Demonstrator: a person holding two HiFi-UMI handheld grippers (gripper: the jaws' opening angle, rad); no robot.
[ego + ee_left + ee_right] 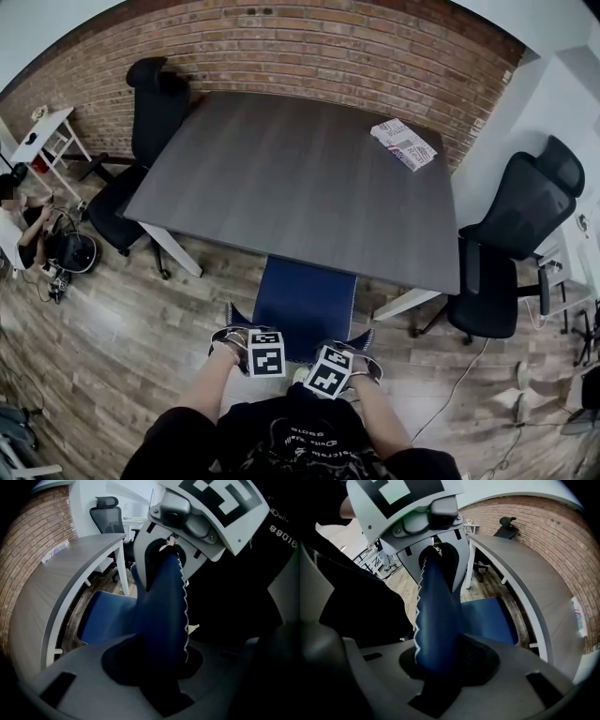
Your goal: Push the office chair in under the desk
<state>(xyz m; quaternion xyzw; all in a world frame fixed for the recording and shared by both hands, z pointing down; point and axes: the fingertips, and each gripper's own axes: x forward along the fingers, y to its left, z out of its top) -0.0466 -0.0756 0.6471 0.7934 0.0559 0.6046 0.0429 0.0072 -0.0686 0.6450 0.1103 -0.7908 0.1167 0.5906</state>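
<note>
The blue office chair stands in front of me, its seat [305, 300] partly under the near edge of the dark grey desk [300, 178]. Both grippers point steeply down onto the top of the chair's blue backrest [161, 616]. My left gripper [154, 667] is shut on the backrest's left part, and the backrest's stitched edge runs up between its jaws. My right gripper [440, 660] is shut on the backrest [433, 620] further right. In the head view the left gripper [246, 345] and right gripper [349, 364] sit side by side, their fingertips hidden under the marker cubes.
A black office chair [150, 112] stands at the desk's far left corner and another [511, 244] at its right side. A printed packet [403, 143] lies on the desk's far right corner. A person [23, 234] sits on the floor at the left. A brick wall runs behind.
</note>
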